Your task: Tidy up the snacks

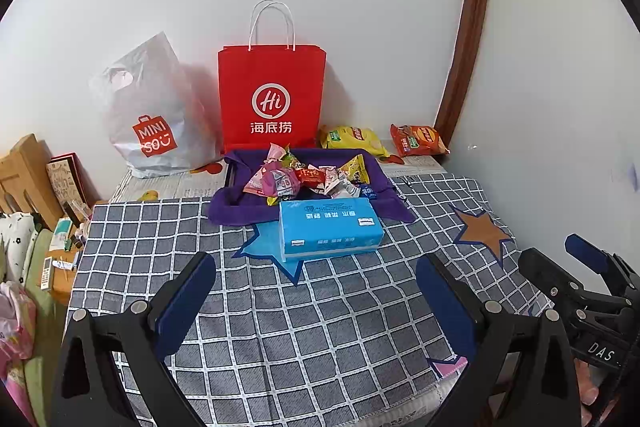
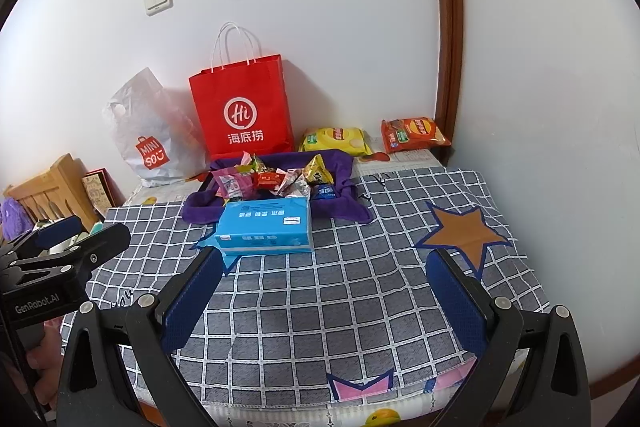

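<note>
I hold my left gripper (image 1: 316, 291) and my right gripper (image 2: 324, 291) low over the near edge of the checked tablecloth (image 1: 320, 307), both with fingers spread wide and nothing between them. Dead ahead at twelve o'clock a heap of small wrapped snacks (image 1: 308, 175) lies in a tray lined with a purple cloth (image 1: 240, 205), and a blue tissue pack (image 1: 330, 229) sits touching the cloth's near edge. Past the tray, at about one o'clock, a yellow chip bag (image 1: 356, 141) and an orange chip bag (image 1: 418, 139) lie flat by the wall, apart from the heap. A red paper bag (image 1: 272, 95) stands behind the tray and a white Miniso plastic bag (image 1: 148, 119) leans at eleven o'clock. This would fit either snacks already gathered into the tray or a pile waiting to be sorted; I cannot tell which. Any reach from here means going forward over the tissue pack without knocking it.
</note>
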Demonstrator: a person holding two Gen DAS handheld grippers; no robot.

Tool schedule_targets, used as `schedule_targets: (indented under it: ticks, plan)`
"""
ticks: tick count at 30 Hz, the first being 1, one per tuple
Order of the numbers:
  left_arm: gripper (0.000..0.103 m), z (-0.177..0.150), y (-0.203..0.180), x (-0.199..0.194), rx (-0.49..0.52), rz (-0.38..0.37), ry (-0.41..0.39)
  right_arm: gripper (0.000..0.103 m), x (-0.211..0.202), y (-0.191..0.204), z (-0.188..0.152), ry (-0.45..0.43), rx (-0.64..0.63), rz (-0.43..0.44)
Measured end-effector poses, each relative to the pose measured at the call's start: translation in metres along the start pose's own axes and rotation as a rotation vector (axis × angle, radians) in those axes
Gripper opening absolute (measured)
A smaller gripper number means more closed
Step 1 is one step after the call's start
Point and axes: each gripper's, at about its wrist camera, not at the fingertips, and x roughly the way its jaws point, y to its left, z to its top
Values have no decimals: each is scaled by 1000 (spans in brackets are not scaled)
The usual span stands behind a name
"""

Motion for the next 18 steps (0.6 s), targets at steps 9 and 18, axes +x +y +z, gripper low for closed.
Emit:
schedule_targets:
  ticks: [9,18]
  plan:
    - [101,0,0,0,-1,0,0,100,-2,3,0,-1,-1,3]
    - [101,0,0,-1,0,1,-1,100,-4,4,-1,-4,-1,3]
